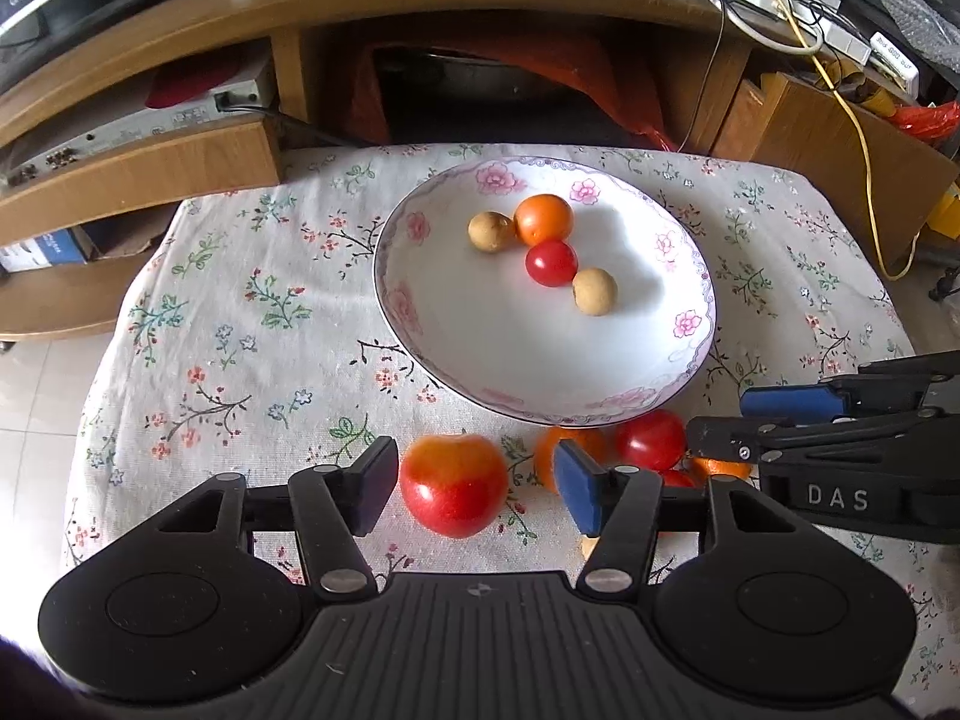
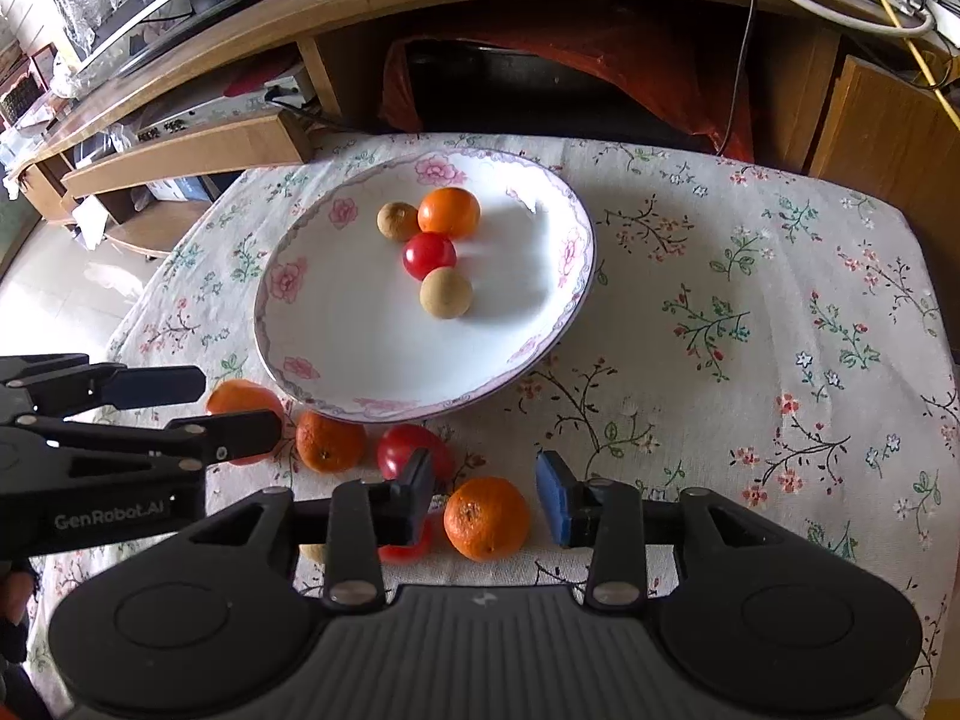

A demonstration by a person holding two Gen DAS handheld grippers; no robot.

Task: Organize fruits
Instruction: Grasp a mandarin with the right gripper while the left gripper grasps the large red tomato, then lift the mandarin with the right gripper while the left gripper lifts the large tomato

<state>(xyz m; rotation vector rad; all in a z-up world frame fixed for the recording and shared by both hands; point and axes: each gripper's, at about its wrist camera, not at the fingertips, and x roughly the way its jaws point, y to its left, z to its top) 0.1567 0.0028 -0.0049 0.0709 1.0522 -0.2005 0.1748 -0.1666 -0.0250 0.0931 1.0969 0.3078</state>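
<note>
Fruits lie on and beside a white plate with pink flowers, which rests on a floral tablecloth. On the plate we see an orange, a red tomato touching it, and two small tan fruits, one on each side of that pair. Just in front of the plate's near rim, on the cloth, sits a large red and orange fruit between the fingers of our left gripper, whose jaws stand open and clear of it. Also in front of the plate, our right gripper stands open around a mandarin, its pads not pressing. Another mandarin and a red tomato lie just beside the rim.
</note>
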